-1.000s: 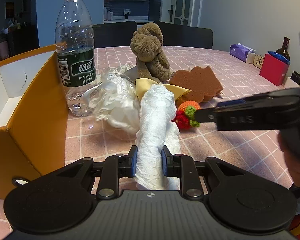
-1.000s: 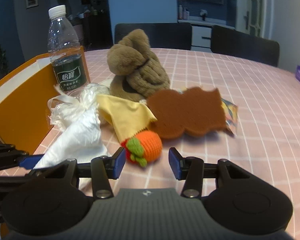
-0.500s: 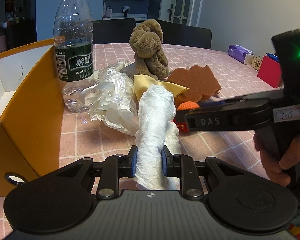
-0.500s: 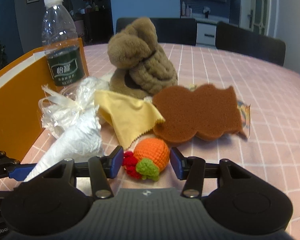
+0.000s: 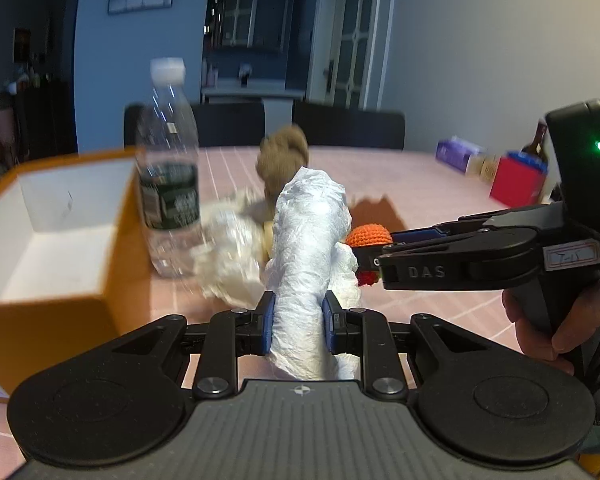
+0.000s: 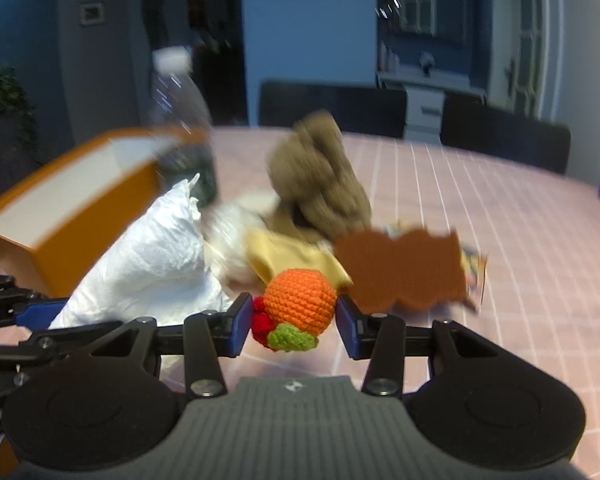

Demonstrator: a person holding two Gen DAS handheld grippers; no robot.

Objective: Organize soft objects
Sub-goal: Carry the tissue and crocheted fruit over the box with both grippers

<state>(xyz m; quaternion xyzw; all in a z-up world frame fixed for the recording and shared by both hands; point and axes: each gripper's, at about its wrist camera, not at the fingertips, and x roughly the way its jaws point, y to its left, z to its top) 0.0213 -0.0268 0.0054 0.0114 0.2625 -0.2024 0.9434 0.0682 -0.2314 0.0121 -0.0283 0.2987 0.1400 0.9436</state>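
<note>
2 grips – left gripper (image 5: 299, 322) clamps white bag (image 5: 306, 248), right gripper (image 6: 296, 325) crochet fruit (image 6: 298, 306), background blurred

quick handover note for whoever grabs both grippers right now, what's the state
Left claw: shut on the white bag roll, raised off the table.
Right claw: shut on the crochet orange, apparently lifted.
Orange box, at the left, looks empty.
Plush toy, yellow cloth, brown sponge and crumpled bag lie on the table, beside an upright water bottle.
Left: presumably box both held items, then the rest.
</note>
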